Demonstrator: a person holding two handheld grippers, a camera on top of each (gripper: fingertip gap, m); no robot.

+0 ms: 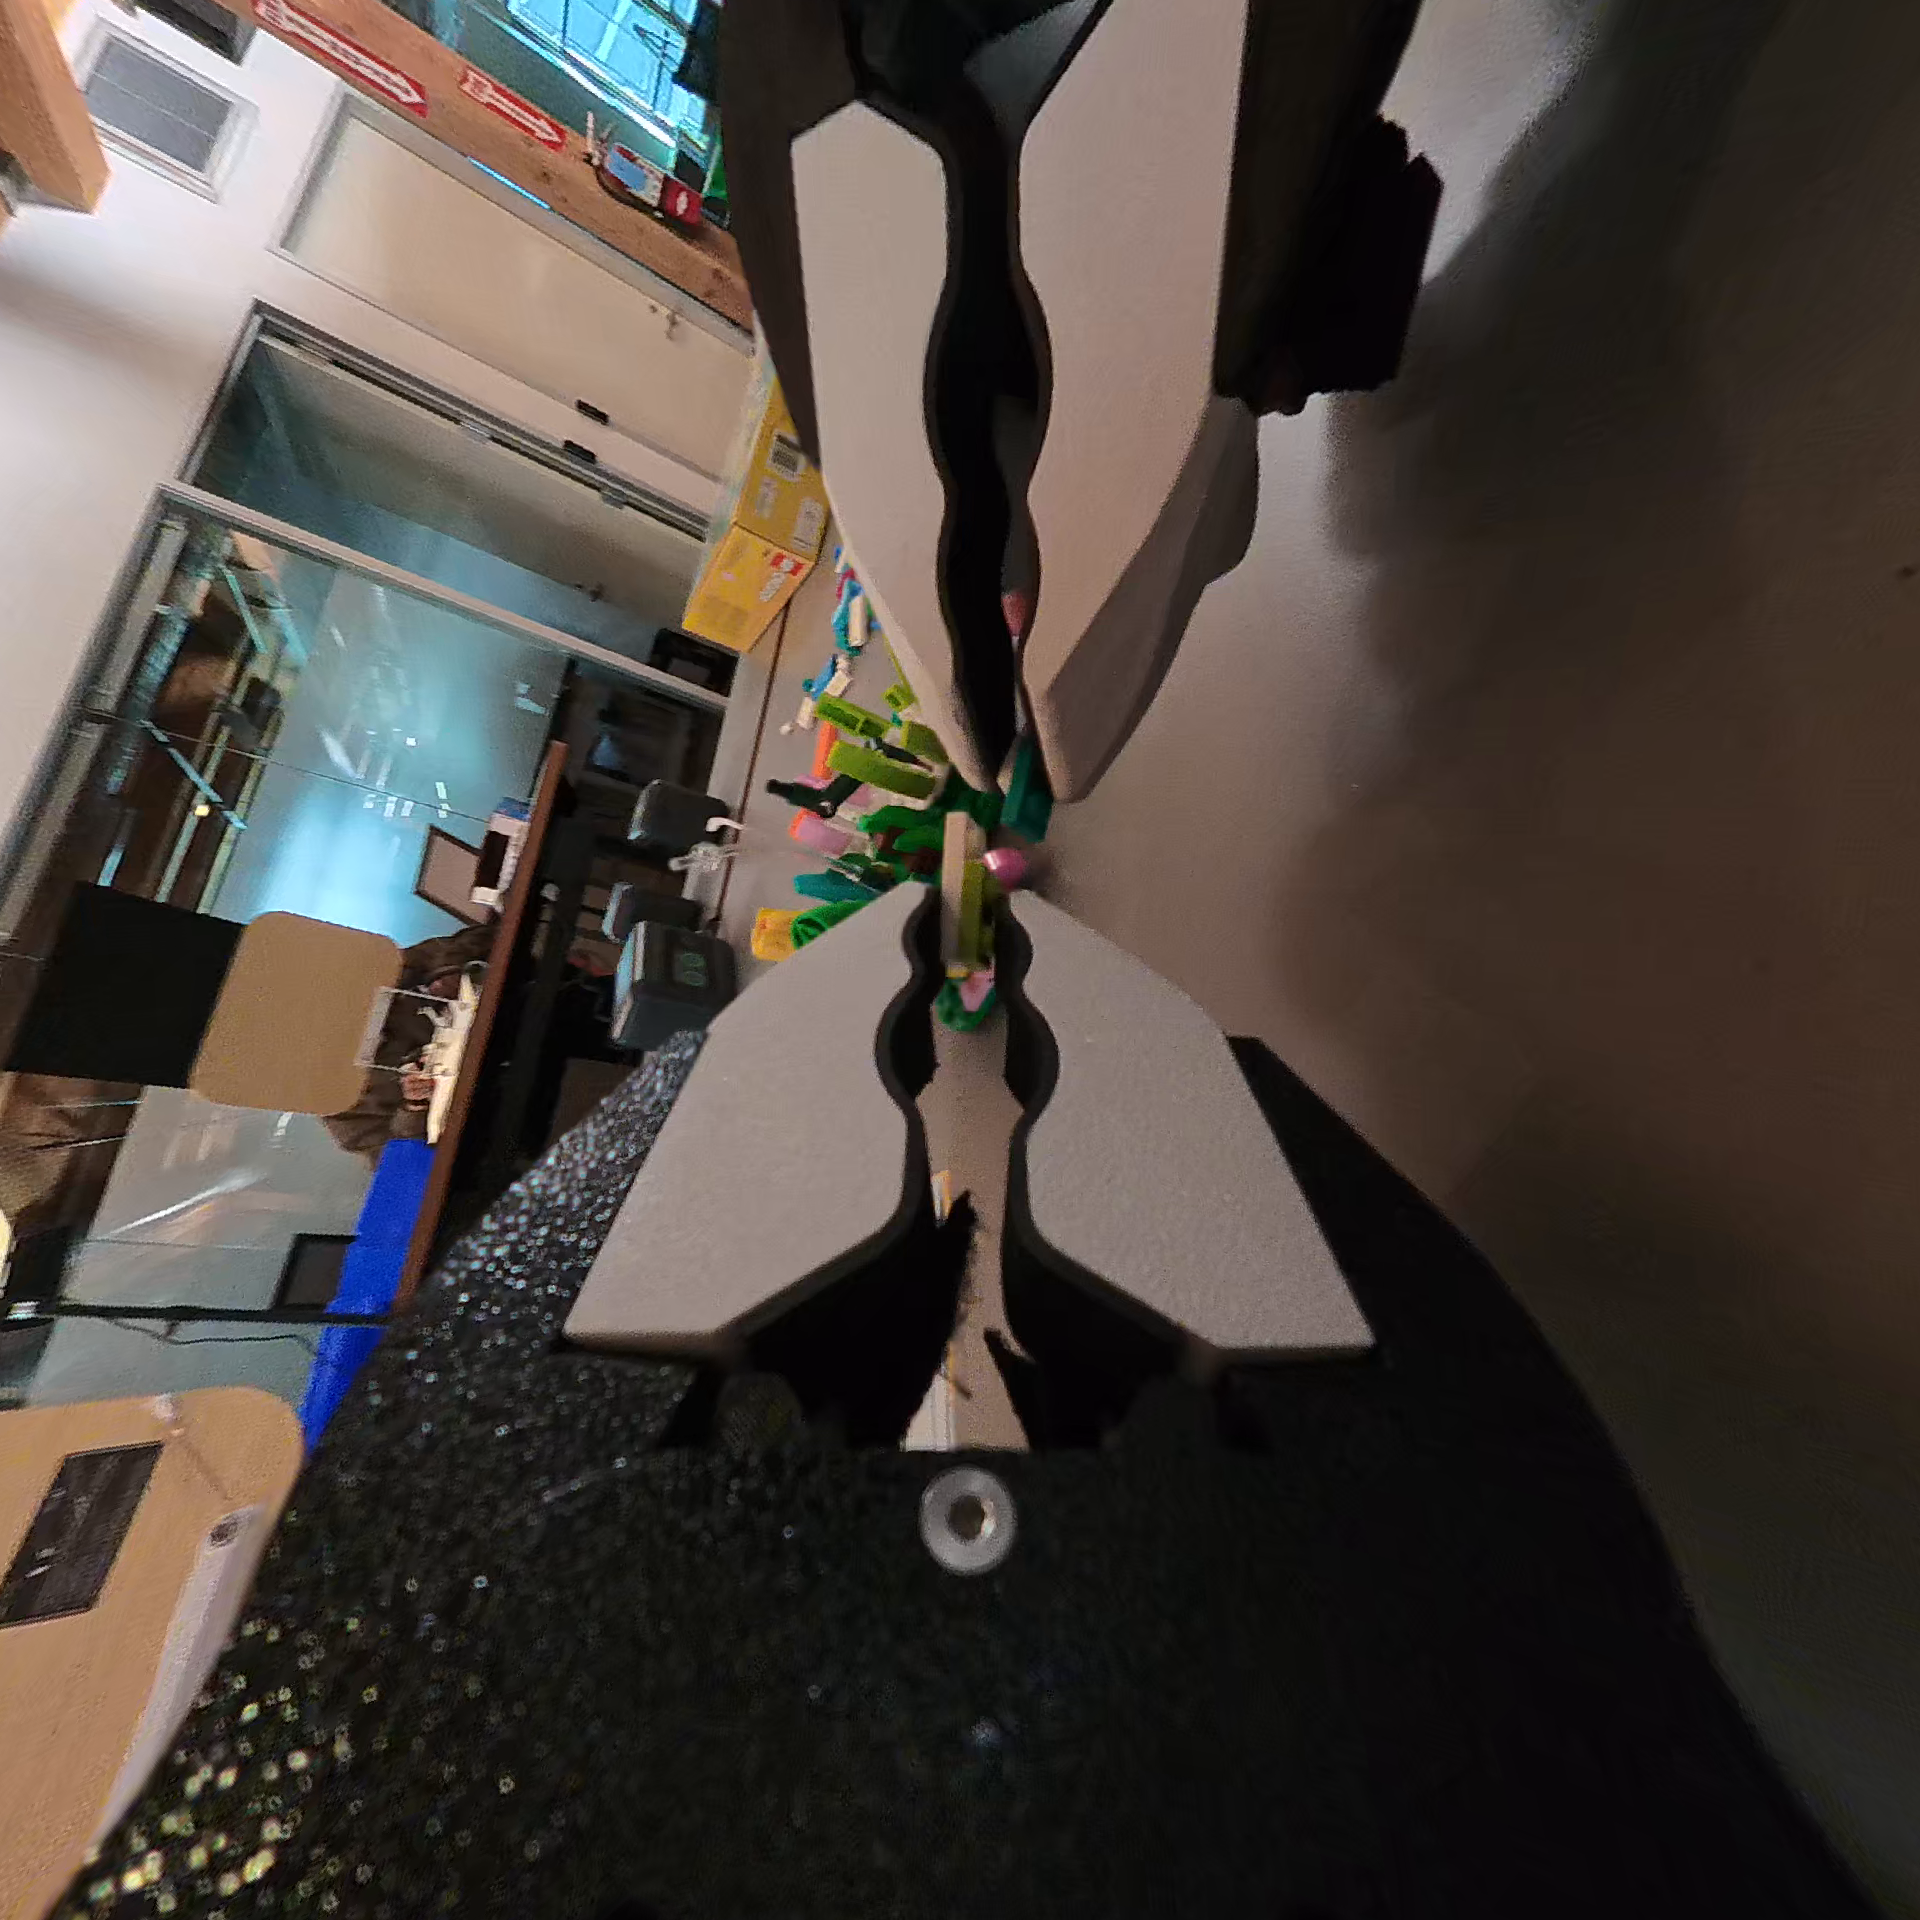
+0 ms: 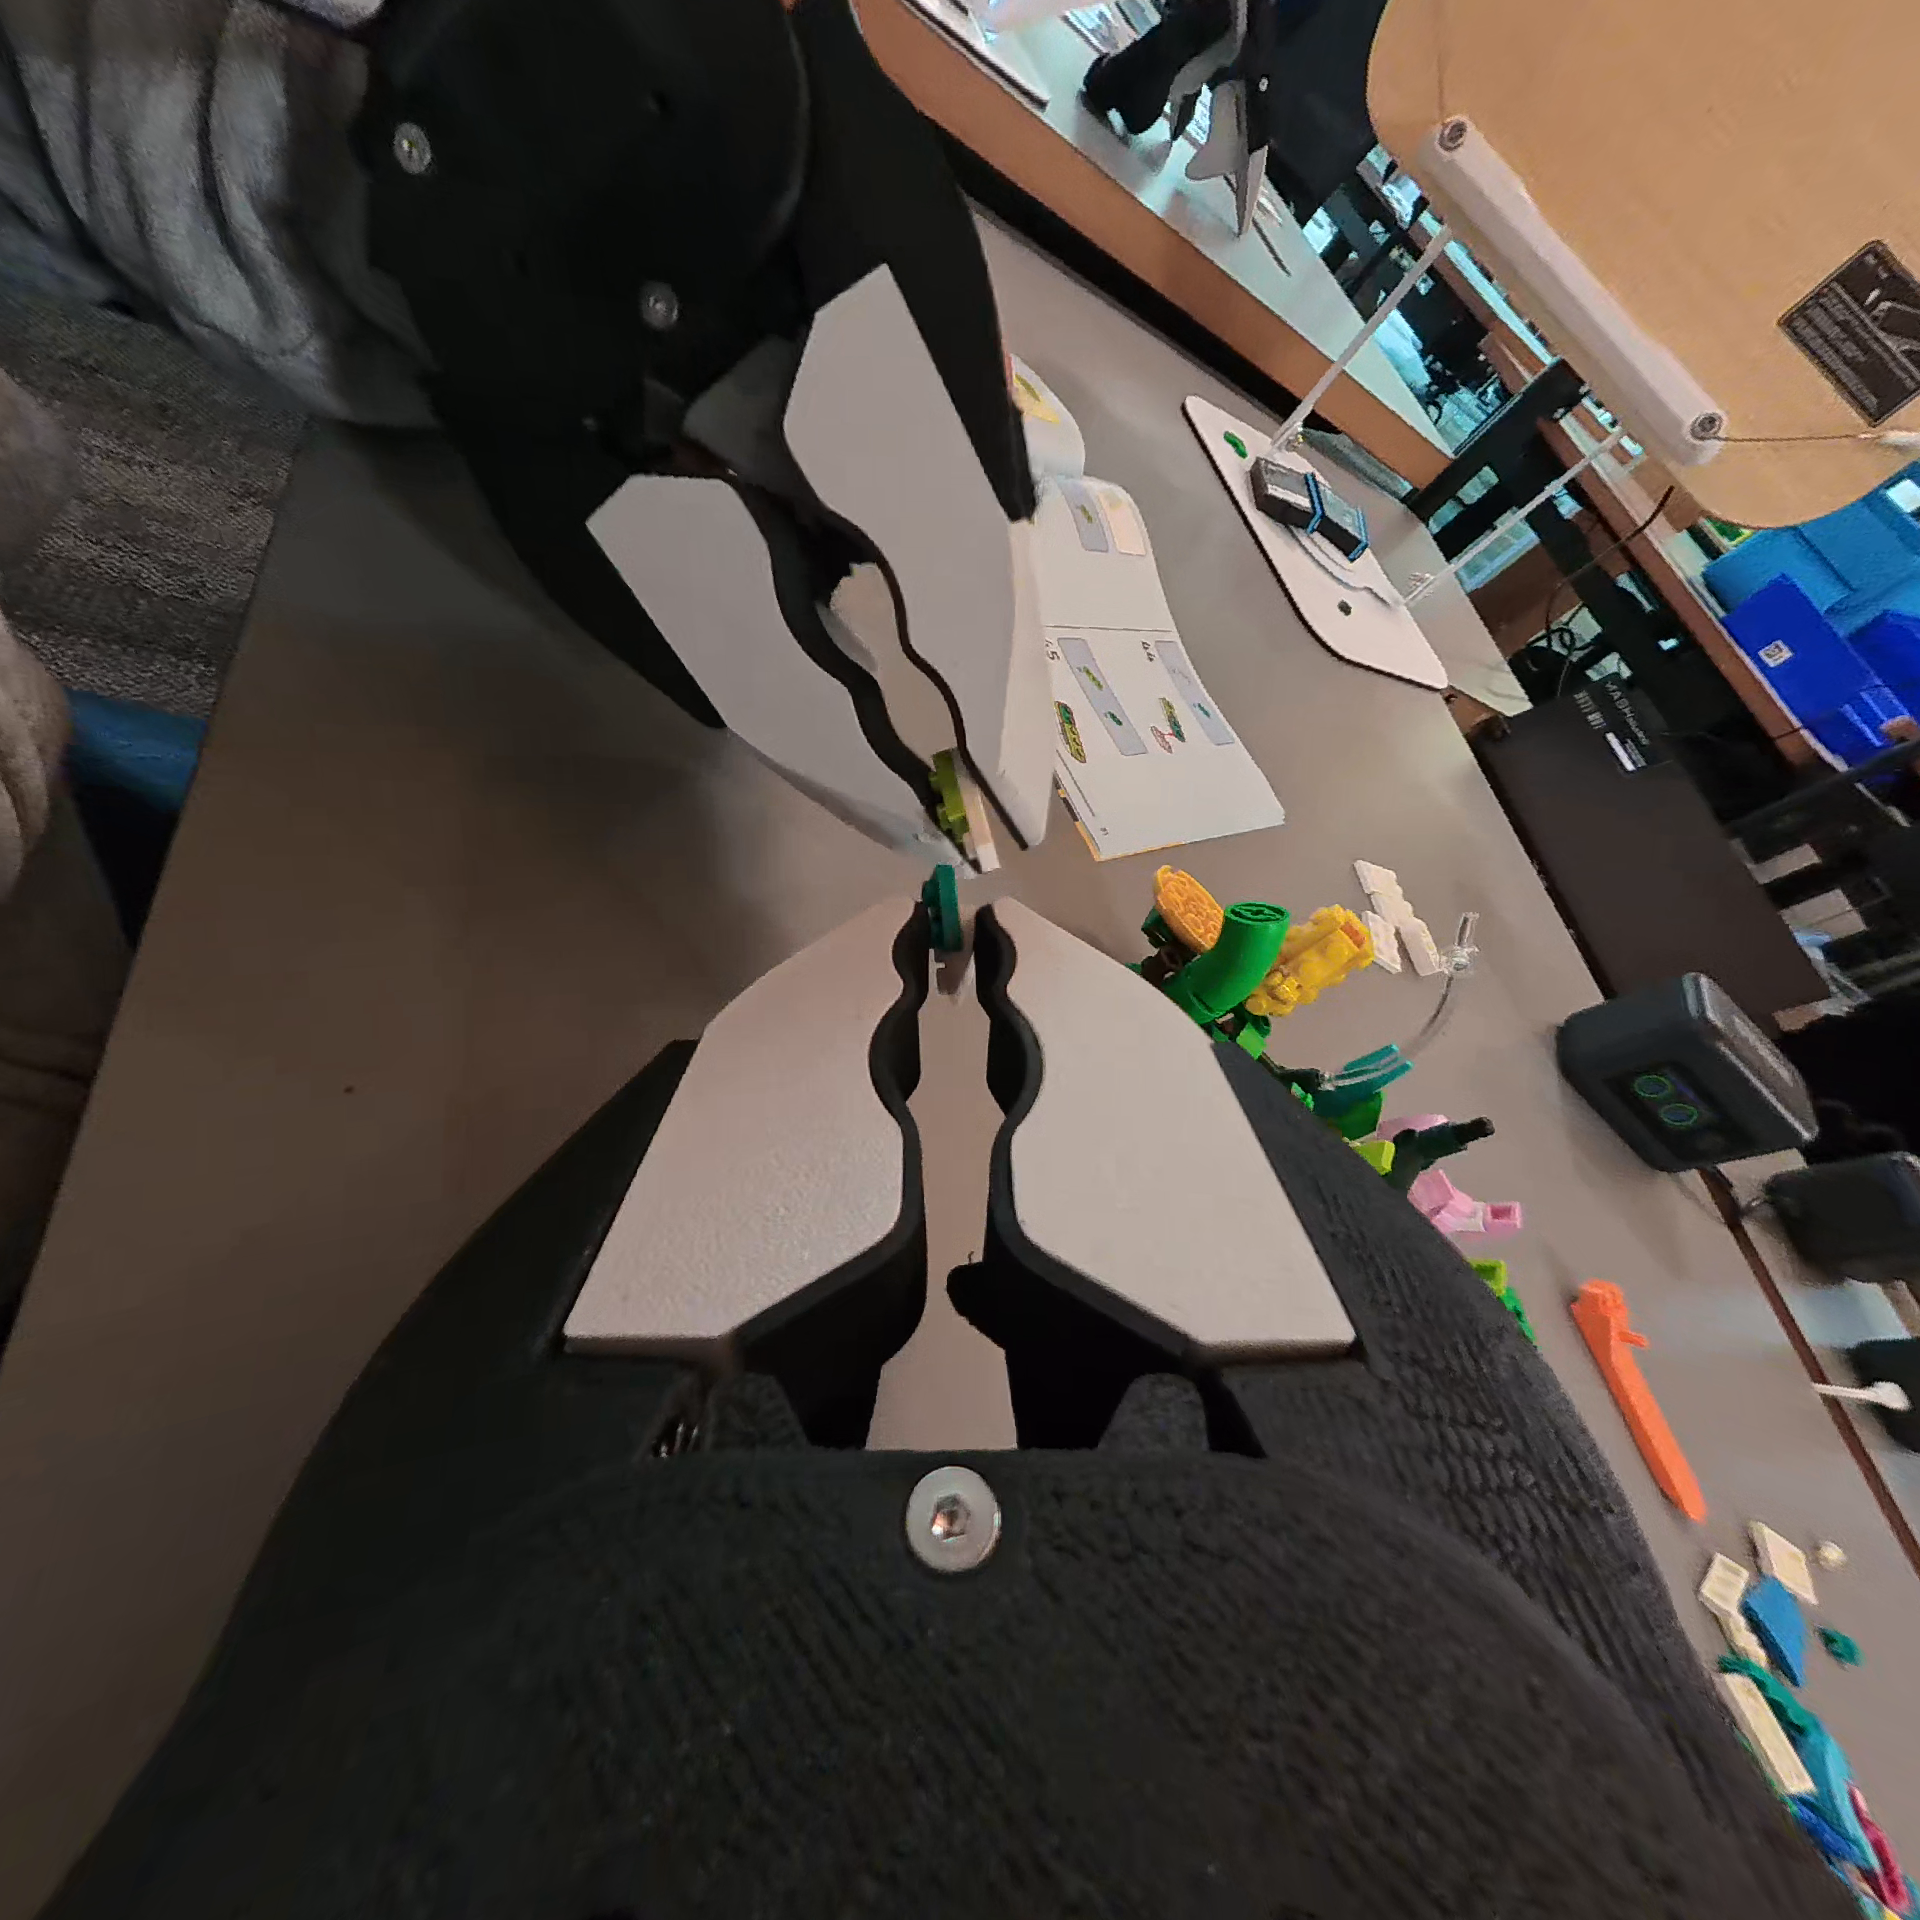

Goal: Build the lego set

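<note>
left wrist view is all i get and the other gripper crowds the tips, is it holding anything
Observer: Yes, the right gripper is shut on a small dark green piece.
Operator: which way is it aimed
Observer: At the lime and white piece held in the left gripper, tip to tip.
Operator: any manual around
Observer: An instruction booklet lies open on the table, just behind the left gripper.

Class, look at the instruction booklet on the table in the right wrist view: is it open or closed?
Open. The instruction booklet lies flat on the grey table with printed step pages facing up, partly hidden behind the left gripper.
</note>
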